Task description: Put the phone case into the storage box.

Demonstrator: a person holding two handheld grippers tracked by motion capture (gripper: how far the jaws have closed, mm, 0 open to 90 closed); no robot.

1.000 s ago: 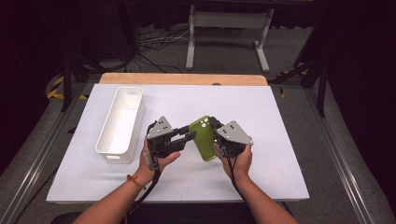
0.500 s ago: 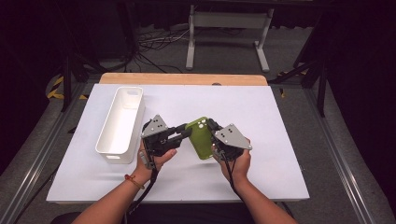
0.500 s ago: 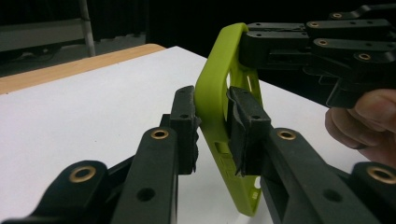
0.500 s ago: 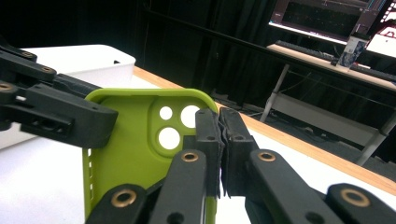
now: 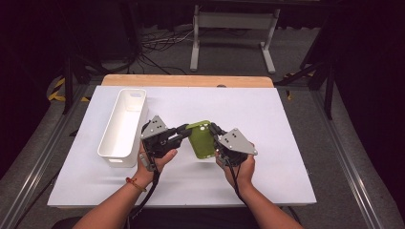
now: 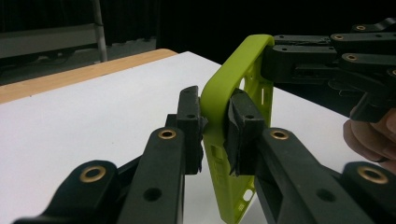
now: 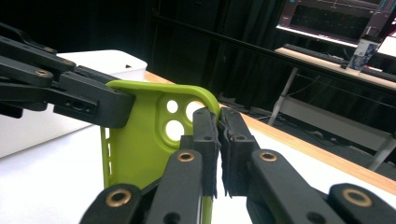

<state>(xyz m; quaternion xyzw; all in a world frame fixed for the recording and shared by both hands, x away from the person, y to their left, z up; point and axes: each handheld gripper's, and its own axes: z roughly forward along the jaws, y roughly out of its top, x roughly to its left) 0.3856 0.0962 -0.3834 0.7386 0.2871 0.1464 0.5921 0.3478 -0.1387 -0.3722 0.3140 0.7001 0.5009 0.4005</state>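
A green phone case (image 5: 201, 139) is held above the white table between both grippers, near the table's middle. My left gripper (image 5: 184, 131) is shut on its left edge; in the left gripper view the pads (image 6: 192, 122) pinch the case's rim (image 6: 219, 116). My right gripper (image 5: 214, 132) is shut on its right edge; in the right gripper view its jaws clamp the rim beside the camera cut-outs of the case (image 7: 149, 140). The case stands on edge, its open side facing the right gripper.
A long white bin (image 5: 123, 125) lies on the table to the left of my left hand. A wooden strip (image 5: 186, 80) runs along the table's far edge. A metal stand (image 5: 231, 36) is on the floor beyond.
Both hands have drifted slightly toward me and to the left with the case held between them. The grip of both grippers is unchanged.
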